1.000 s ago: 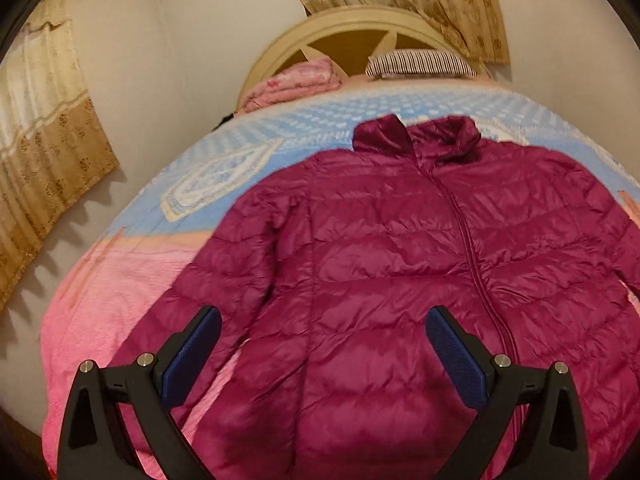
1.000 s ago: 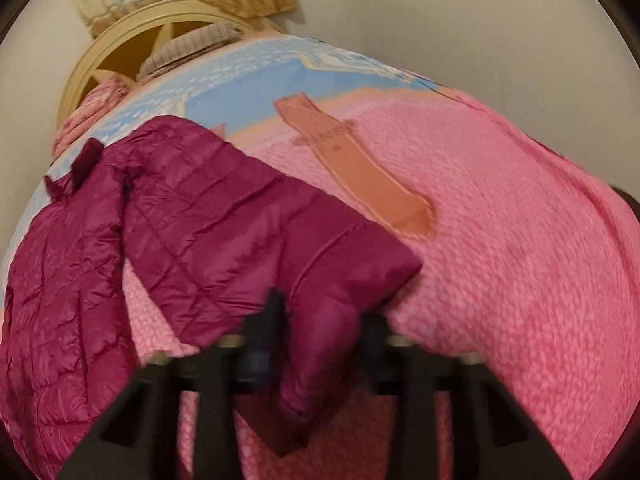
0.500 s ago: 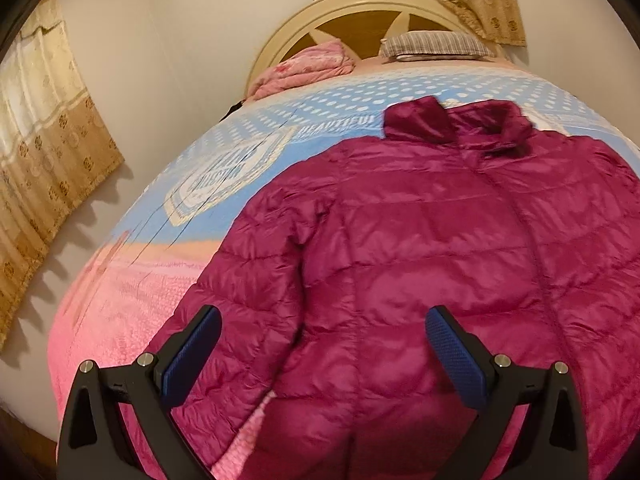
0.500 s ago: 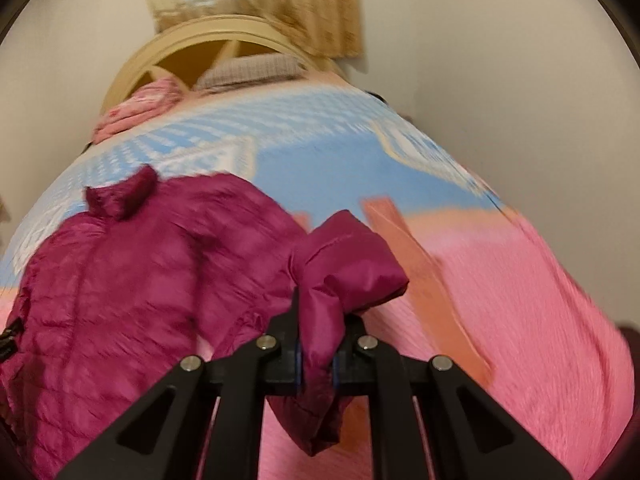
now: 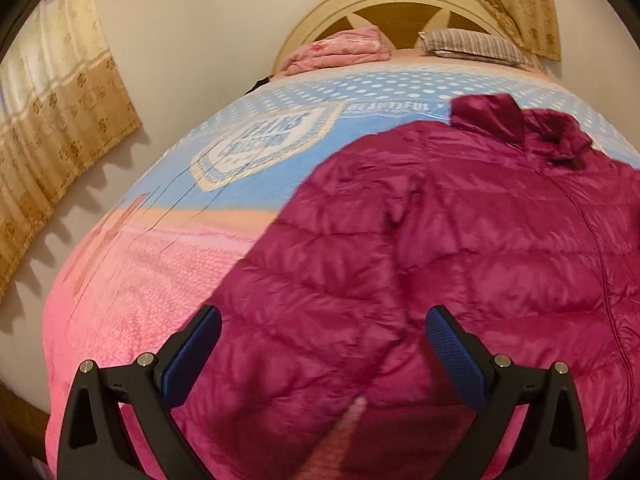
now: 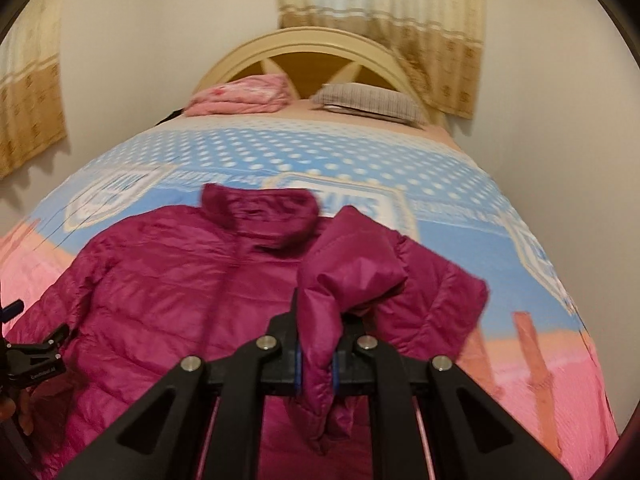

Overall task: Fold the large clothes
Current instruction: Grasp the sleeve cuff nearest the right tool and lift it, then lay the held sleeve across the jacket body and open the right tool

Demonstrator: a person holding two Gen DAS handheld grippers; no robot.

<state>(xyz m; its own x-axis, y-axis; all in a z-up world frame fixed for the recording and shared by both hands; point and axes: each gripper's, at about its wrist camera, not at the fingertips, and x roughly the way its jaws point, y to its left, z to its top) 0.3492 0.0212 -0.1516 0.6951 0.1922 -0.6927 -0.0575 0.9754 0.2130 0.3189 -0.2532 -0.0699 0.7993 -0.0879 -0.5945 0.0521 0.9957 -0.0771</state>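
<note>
The soft, light, slippery puffer jacket [image 6: 168,280] is best taken by its cuffs: right gripper [image 6: 316,364] clamps the sleeve [image 6: 348,264]; left gripper [image 5: 320,344] gapes empty.

There was 1 magenta puffer jacket [image 6: 168,280] w/ 2 sleeves, on 1 bed w/ 1 pink-and-blue bedspread [image 5: 132,280] and 1 arched headboard [image 6: 304,46]. At the head end: 1 striped pillow [image 6: 372,102] & 1 folded pink blanket [image 6: 240,96]. Also 2 grippers, left gripper [image 5: 320,326] & right gripper [image 6: 316,360], and 2 curtains, 1 on the side wall [image 5: 52,128], 1 behind the headboard [image 6: 380,4].
</note>
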